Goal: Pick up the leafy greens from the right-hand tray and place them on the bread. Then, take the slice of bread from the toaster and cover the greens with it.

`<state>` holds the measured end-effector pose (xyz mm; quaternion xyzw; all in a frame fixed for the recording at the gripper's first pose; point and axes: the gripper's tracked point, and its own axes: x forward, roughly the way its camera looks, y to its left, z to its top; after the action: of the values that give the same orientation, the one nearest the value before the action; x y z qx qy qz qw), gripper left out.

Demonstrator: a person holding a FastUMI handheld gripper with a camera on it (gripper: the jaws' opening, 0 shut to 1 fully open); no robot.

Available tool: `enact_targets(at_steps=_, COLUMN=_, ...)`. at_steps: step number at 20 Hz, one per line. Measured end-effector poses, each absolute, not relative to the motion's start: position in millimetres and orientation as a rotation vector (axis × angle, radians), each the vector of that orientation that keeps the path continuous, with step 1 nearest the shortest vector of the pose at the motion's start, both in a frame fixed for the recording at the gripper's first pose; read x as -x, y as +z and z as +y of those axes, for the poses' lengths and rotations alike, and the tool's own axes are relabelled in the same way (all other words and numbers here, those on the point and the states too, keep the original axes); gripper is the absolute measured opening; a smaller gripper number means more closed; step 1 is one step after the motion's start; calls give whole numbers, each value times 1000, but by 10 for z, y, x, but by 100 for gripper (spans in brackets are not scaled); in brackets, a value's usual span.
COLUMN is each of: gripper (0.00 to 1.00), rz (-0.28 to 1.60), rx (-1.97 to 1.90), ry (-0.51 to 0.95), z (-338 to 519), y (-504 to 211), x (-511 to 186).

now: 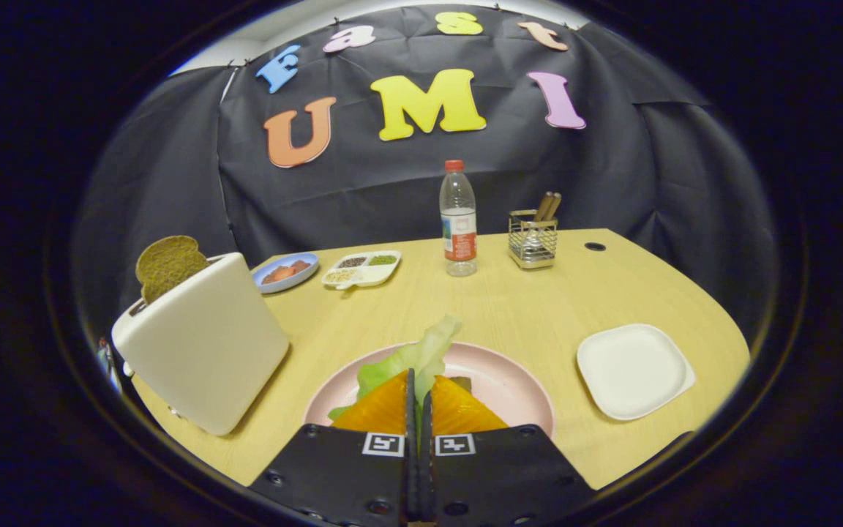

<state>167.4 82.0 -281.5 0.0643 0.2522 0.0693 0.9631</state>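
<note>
Gripper (418, 384) fingers are pressing together on a leaf of lettuce (416, 357), with barely a slit between them, and the leaf is sticking up and forward past the fingertips. Held this way, the lettuce is hanging over a pink plate (511, 380) that is sitting just ahead of the fingers on the wooden table (509, 300). A small dark edge, perhaps the bread, is peeking out beside the right finger on the plate, but it is too hidden to tell for sure. To the right of the pink plate, a white square tray (634, 370) is lying on the table. To the left, a white toaster (202, 348) is standing tilted in the fisheye, with a round brown slice of bread (167, 265) poking up out of its slot. Beyond the toaster, a small blue dish (286, 271) with something reddish in it is sitting beside a white divided dish (361, 268) holding seeds or grains. Farther back, near the middle of the table, a clear water bottle (458, 219) with a red cap is standing upright, and just to its right a wire holder (533, 238) is holding some wooden sticks.
</note>
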Motion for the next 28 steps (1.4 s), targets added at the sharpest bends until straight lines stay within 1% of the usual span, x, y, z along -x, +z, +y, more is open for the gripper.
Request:
enact_targets(at_steps=1, gripper=1, rz=508, rx=-112, ry=126, z=766, y=-2839, x=-1686)
enact_targets(at_steps=2, gripper=4, rz=506, rx=-94, ry=107, z=696, y=-2886, x=-1668)
enact_targets(at_steps=3, gripper=4, rz=508, rx=-88, ry=100, z=660, y=-2927, x=-1660)
enact_targets(at_steps=7, gripper=4, rz=551, rx=-106, ry=105, z=646, y=-3093, x=-1631)
enact_targets(at_steps=8, gripper=10, rz=548, rx=-96, ry=110, z=652, y=-3091, x=-1634)
enact_targets(at_steps=11, gripper=10, rz=520, rx=-60, ry=133, z=757, y=-2992, x=-1677)
enact_targets(at_steps=13, gripper=24, rz=488, rx=-25, ry=161, z=853, y=-2907, x=-1721)
enact_targets(at_steps=14, gripper=42, rz=474, rx=-7, ry=173, z=894, y=-2880, x=-1749)
enact_targets(at_steps=16, gripper=56, rz=449, rx=42, ry=154, z=846, y=-2813, x=-1801)
enact_targets(at_steps=17, gripper=60, rz=437, rx=55, ry=144, z=817, y=-2766, x=-1808)
enact_targets(at_steps=18, gripper=76, rz=429, rx=55, ry=138, z=813, y=-2724, x=-1801)
enact_targets(at_steps=20, gripper=90, rz=411, rx=43, ry=141, z=830, y=-2583, x=-1741)
enact_targets(at_steps=22, gripper=96, rz=394, rx=38, ry=149, z=876, y=-2411, x=-1655)
enact_targets(at_steps=28, gripper=95, rz=344, rx=-51, ry=203, z=1201, y=-1707, x=-1403)
